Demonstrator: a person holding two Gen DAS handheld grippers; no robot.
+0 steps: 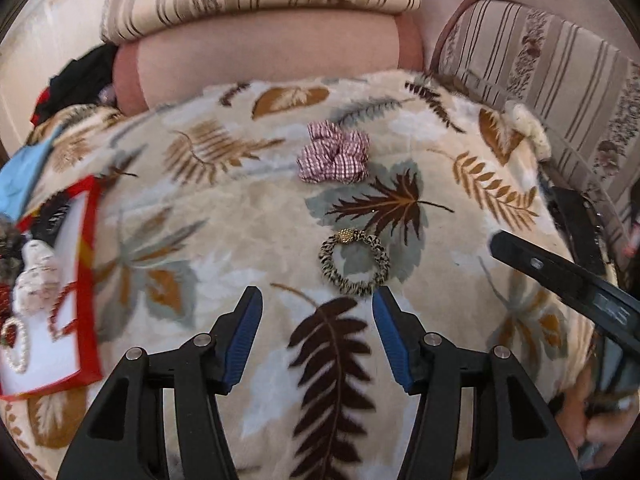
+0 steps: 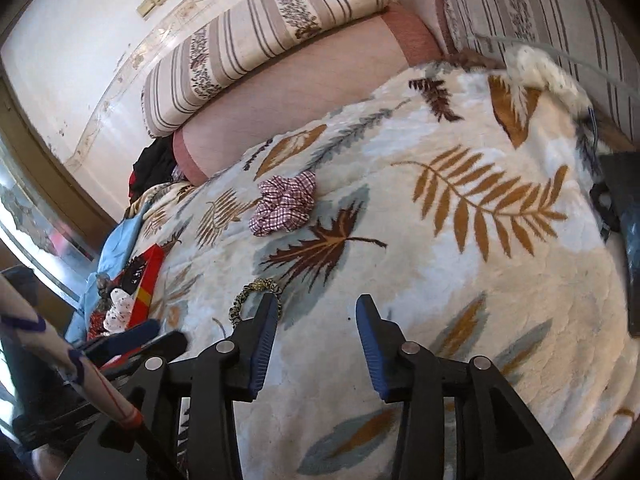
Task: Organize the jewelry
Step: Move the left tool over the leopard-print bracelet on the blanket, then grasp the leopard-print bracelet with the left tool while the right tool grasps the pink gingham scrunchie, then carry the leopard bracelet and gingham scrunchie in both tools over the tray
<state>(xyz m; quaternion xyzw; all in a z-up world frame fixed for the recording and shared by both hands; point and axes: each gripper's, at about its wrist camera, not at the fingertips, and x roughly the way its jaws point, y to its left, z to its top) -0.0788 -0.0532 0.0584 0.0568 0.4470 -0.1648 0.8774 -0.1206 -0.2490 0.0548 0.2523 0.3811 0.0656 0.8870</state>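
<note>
Black-and-cream striped fabric hair tie with a gold bead cluster (image 1: pixel 354 264): closed ring, lying flat on the leaf-patterned plush blanket, bead cluster at its far side. Sits just below a dark brown leaf motif.

Red-and-white gingham fabric scrunchie (image 1: pixel 334 153): bunched and crumpled, resting on the blanket farther back, well apart from the striped tie.

Red-rimmed white cardboard box (image 1: pixel 86 280): at the blanket's left edge, holding a white pearl-bead strand (image 1: pixel 18 346) and other small pieces, too blurred to identify.

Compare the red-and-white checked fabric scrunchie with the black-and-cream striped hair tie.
The red-and-white checked fabric scrunchie is bunched into a puffy heap; the black-and-cream striped hair tie lies as a thin open ring. The tie carries a gold bead; the scrunchie shows none. Both rest untouched on the leaf-print blanket.
</note>
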